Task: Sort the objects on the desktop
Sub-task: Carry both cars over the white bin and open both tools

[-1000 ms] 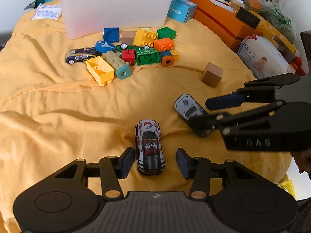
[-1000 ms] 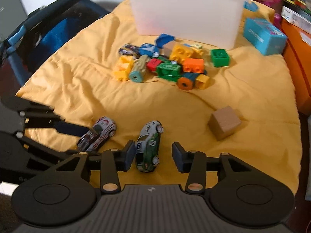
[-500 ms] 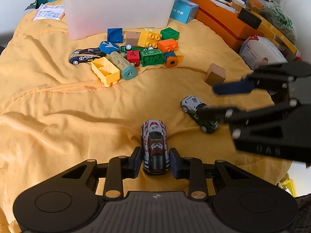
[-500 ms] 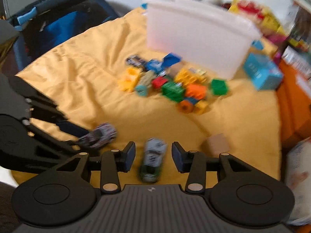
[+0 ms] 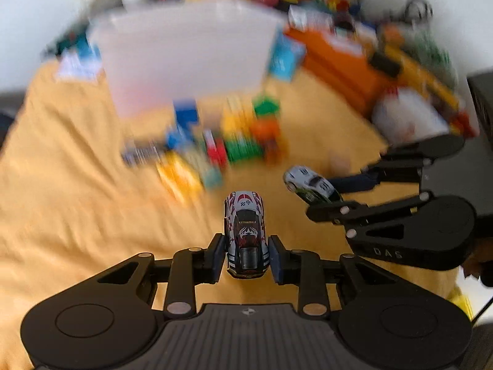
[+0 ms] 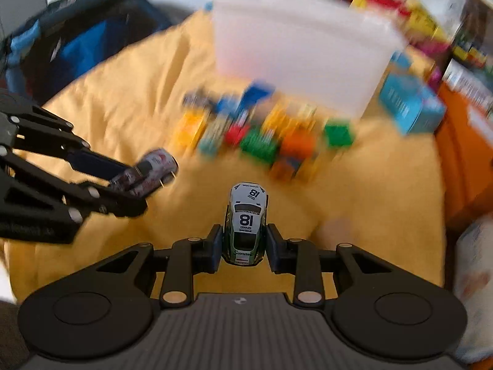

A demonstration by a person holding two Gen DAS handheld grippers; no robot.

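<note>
My left gripper (image 5: pixel 245 256) is shut on a red, white and black toy car (image 5: pixel 245 225), pads on both its sides, nose pointing away. It holds the car clear of the yellow cloth (image 5: pixel 77 200). My right gripper (image 6: pixel 245 246) has a green and white toy car (image 6: pixel 246 222) numbered 81 between its jaws; they are closing, and the pads press its sides. Each view shows the other gripper beside it: the right gripper (image 5: pixel 323 197) with the green car (image 5: pixel 308 182), the left gripper (image 6: pixel 132 185) with the red car (image 6: pixel 151 169). A blurred pile of coloured bricks (image 5: pixel 234 141) lies beyond.
A big translucent white bin (image 5: pixel 185 52) stands behind the bricks. A wooden cube (image 6: pixel 336 228) lies blurred to the right of the green car. A blue box (image 6: pixel 409 108) and orange boxes (image 5: pixel 339 61) line the right edge. A dark bag (image 6: pixel 77 40) sits off the left.
Both grippers closed on their cars, the left first, then the right. Both have since risen with the cars, and the views now tilt toward the bin.
</note>
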